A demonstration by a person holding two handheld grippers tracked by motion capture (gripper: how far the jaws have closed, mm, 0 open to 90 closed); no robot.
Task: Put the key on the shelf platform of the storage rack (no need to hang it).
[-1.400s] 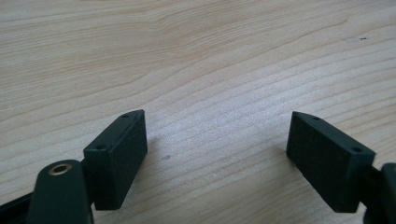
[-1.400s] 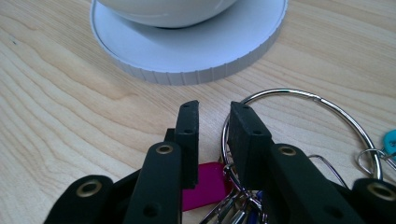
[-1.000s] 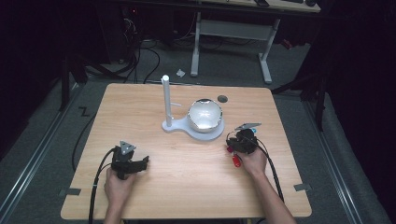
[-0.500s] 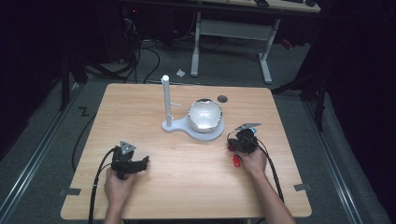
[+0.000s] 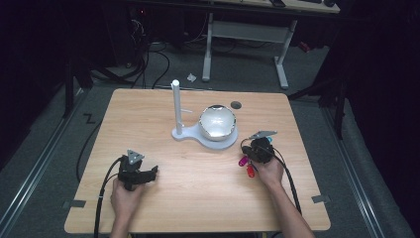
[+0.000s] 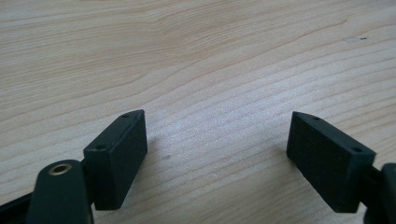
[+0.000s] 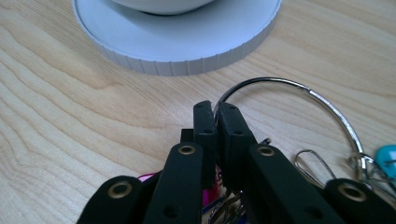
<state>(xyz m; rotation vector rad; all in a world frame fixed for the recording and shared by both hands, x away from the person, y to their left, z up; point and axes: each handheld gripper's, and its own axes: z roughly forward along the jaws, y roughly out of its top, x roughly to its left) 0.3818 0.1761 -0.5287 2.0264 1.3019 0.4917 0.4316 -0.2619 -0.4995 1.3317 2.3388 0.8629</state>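
Presently I find the right gripper (image 7: 215, 108) closed on a metal key ring (image 7: 299, 95), its two jaws pinched flat together over the thin wire where the ring curves down toward the tabletop (image 5: 198, 198). In the high view the ring and its tags (image 5: 246, 166), one pink and one red, sit under the right gripper (image 5: 258, 148) toward the right edge of the tabletop, just beside the round white base (image 5: 218, 141) that carries a post (image 5: 175, 106) and a shiny bowl (image 5: 217, 121). In the right gripper view a paperclip-like loop (image 7: 310, 163) and a turquoise tag (image 7: 387, 156) hang on the same ring. I judge the bunch light, but loose and noisy: the ring is stiff, smooth wire and will likely swivel in the pads, with the tags swinging beneath. I would keep hold on the bare arc of the ring, away from the tags, and lift slowly. The left gripper (image 6: 217, 154) stands wide apart and holds nothing, over bare wood near the front left corner of the tabletop, well apart from the ring. Whether the ring is lifted or touching the wood I cannot tell.
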